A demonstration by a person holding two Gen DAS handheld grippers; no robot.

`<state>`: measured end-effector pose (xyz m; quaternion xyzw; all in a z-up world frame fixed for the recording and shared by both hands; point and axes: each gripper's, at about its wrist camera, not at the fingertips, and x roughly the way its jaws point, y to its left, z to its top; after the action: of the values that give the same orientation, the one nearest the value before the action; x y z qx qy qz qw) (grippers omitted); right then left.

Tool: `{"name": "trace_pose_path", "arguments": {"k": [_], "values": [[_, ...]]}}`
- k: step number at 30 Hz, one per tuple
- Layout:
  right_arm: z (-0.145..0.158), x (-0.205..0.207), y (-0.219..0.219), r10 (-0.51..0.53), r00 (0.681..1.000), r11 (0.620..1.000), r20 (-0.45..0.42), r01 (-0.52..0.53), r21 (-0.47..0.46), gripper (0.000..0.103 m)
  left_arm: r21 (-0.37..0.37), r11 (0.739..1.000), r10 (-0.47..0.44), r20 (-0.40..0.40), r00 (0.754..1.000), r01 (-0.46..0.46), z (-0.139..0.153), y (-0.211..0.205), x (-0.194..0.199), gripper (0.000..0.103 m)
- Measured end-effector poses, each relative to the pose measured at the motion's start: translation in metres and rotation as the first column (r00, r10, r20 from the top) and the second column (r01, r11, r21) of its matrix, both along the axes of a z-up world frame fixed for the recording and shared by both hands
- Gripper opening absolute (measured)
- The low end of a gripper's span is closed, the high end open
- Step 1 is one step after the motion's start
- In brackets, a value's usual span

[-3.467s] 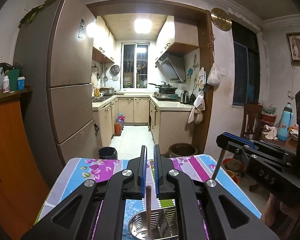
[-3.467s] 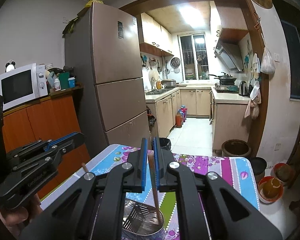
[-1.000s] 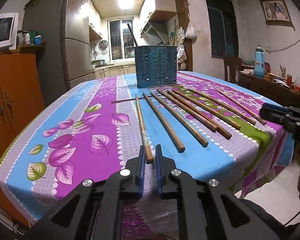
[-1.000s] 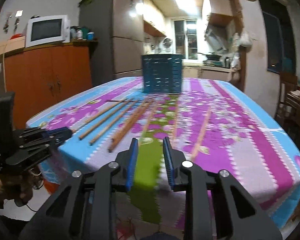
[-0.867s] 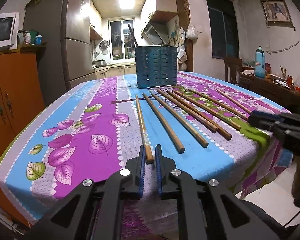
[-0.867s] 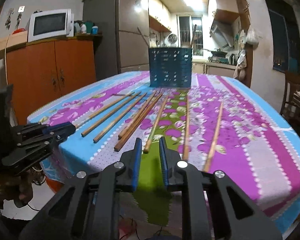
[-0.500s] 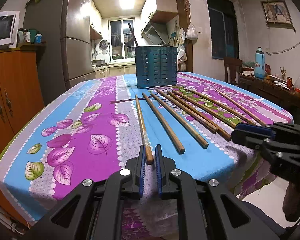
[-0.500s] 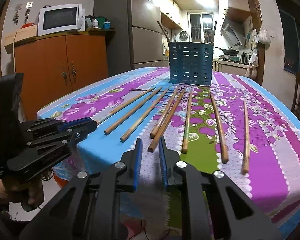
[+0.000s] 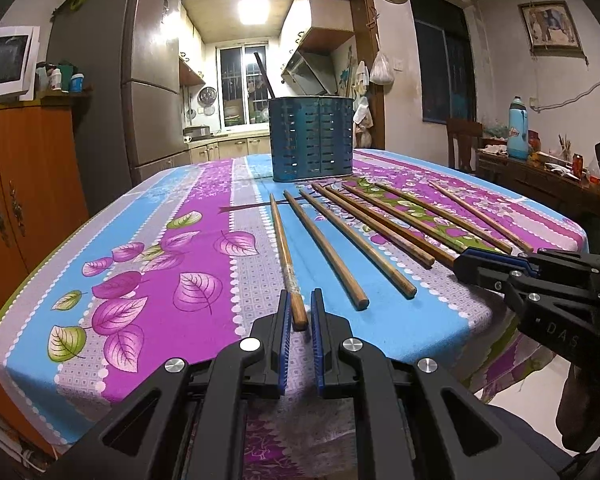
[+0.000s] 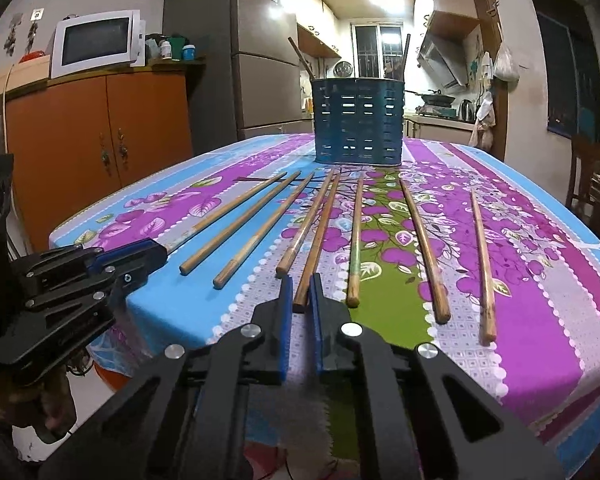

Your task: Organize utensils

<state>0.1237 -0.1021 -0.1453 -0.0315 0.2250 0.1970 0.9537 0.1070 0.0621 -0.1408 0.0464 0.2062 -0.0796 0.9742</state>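
Left fingers: the left gripper (image 9: pixel 299 316) has its blue pads closed in on the butt end of the leftmost chopstick (image 9: pixel 285 252), right at the near edge of the worktop (image 9: pixel 140 264); a sliver of gap shows beside the stick, so the pinch looks light.
Right fingers: the right gripper (image 10: pixel 300 294) is closing, jaws nearly together, with the near end of a dark chopstick (image 10: pixel 318 240) between them; contact looks made, or all but made.
Row of sticks: the other chopsticks lie side by side, fanning toward the far edge, thick ends toward the near edge; several are untouched.
Holder: the blue slotted holder (image 9: pixel 311 138) stands upright toward the far edge, on the centre line, with a couple of handles already poking out.
Step in hand: securing one stick in each gripper, by my reading, before any lift.
Doing it well: let the right pads seat fully first; both grips sit at the very tip, so each stick will want to droop or pivot.
Lift: raise the ends gently and keep the sticks clear of their neighbours, which lie close alongside.
Risk: a nudged neighbour could roll off the near edge.
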Motion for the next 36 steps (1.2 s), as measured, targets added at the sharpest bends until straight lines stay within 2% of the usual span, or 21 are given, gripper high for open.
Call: {"name": "trace_pose_path", "arguments": {"k": [19,26,31,36], "values": [[-0.004,0.0,-0.001,0.0,1.0,1.0,0.016,-0.001,0.008,0.007,0.017,1.0,0.006,0.066,0.998,-0.007,-0.008,-0.003,-0.005,0.012],[-0.001,0.0,-0.013,-0.015,1.0,0.997,0.009,0.014,0.077,0.006,0.006,1.0,0.024,0.061,0.998,-0.025,-0.005,-0.004,-0.007,0.008],[0.013,-0.004,-0.018,-0.018,0.999,0.997,0.043,0.015,0.079,0.006,-0.002,1.0,0.025,0.09,0.996,-0.024,0.008,-0.002,-0.012,0.008],[0.047,-0.017,-0.019,0.005,0.992,0.999,0.126,-0.011,0.041,0.005,-0.012,1.0,0.012,0.156,0.988,-0.01,0.041,-0.002,-0.02,0.008]]}}
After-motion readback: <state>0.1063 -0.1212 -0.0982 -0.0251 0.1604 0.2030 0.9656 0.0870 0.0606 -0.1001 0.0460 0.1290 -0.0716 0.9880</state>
